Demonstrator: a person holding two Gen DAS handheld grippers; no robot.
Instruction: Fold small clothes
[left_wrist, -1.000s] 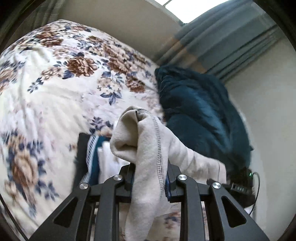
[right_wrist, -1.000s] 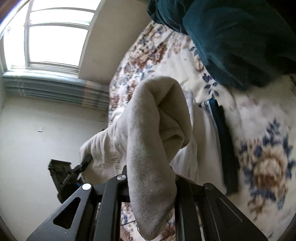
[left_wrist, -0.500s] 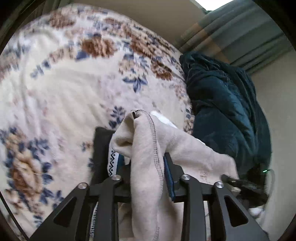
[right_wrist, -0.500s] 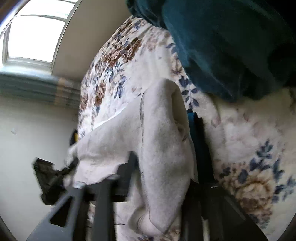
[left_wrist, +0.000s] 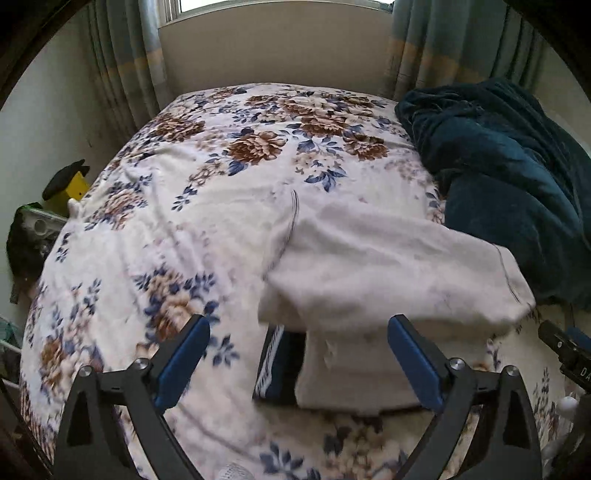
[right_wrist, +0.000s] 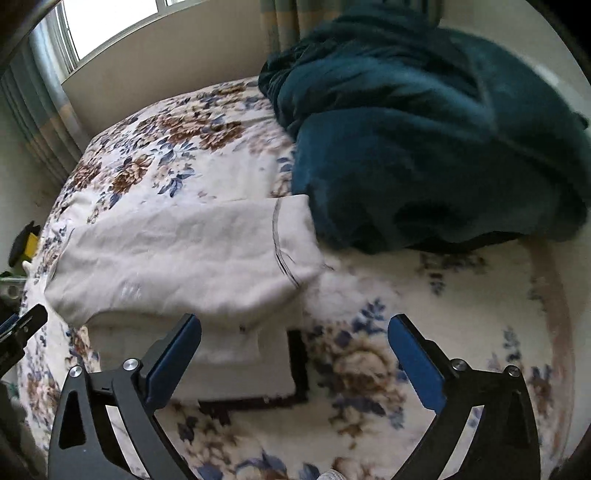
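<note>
Item: cream garment, folded, lying flat on the bed. It rests on top of a small stack of folded clothes, of which a dark piece with a patterned white edge shows beneath its near-left corner. A dark stitched seam runs along each short end of the cream garment.

Landmark, cream garment. Beyond its right end, almost touching: a heaped teal blanket. Under and around it: the floral bedspread in cream, brown and blue. Behind it, at the far end of the bed: a wall below a window, with grey-green curtains either side.

Left tongs: spread wide, blue pads empty, held just in front of the garment's near edge; no cloth between them.

Right tongs: spread wide, likewise empty, near the garment's right front corner and the dark edge of the stack below it.

Left of the bed, well apart from the garment: a yellow and black object and dark clutter; details unclear.
</note>
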